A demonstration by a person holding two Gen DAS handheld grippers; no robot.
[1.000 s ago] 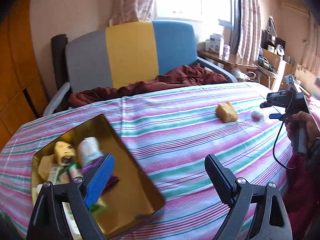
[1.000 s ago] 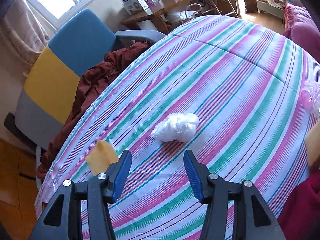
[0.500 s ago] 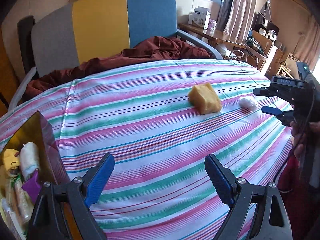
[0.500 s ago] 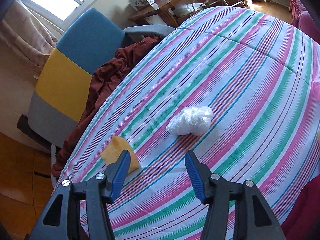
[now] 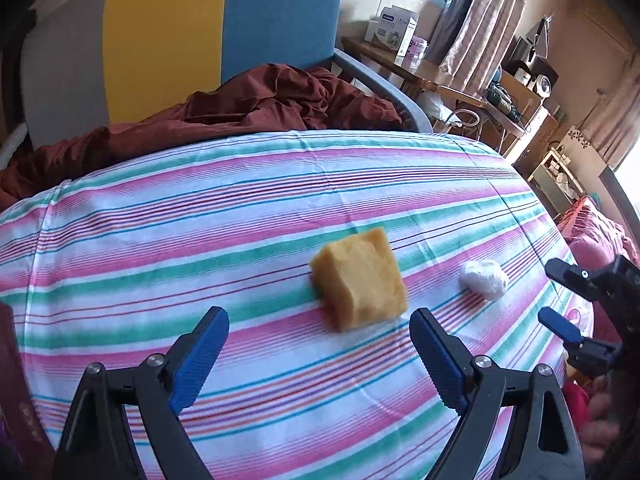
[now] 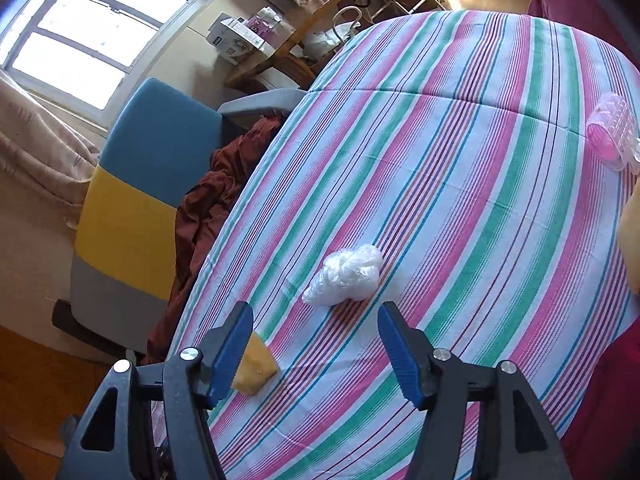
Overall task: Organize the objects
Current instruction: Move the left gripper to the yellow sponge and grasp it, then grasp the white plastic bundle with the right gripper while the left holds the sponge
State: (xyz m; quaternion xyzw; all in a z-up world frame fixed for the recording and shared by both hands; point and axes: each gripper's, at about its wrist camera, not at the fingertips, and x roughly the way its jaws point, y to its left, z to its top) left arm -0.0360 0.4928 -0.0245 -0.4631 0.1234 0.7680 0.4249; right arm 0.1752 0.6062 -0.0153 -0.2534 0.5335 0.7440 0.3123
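We hold both tongs wide open and empty: left gripper (image 5: 319, 350) just before the yellow sponge block (image 5: 359, 279), right gripper (image 6: 316, 340) facing the crumpled white plastic wad (image 6: 345, 276) beside that sponge, each lined up, we judge, for pickup.

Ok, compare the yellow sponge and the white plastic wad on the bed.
The yellow sponge is a blocky, opaque chunk; the white plastic wad is crumpled, translucent and smaller. The sponge lies before the open left gripper, the wad before the open right gripper. Both rest loose on the striped bedspread.
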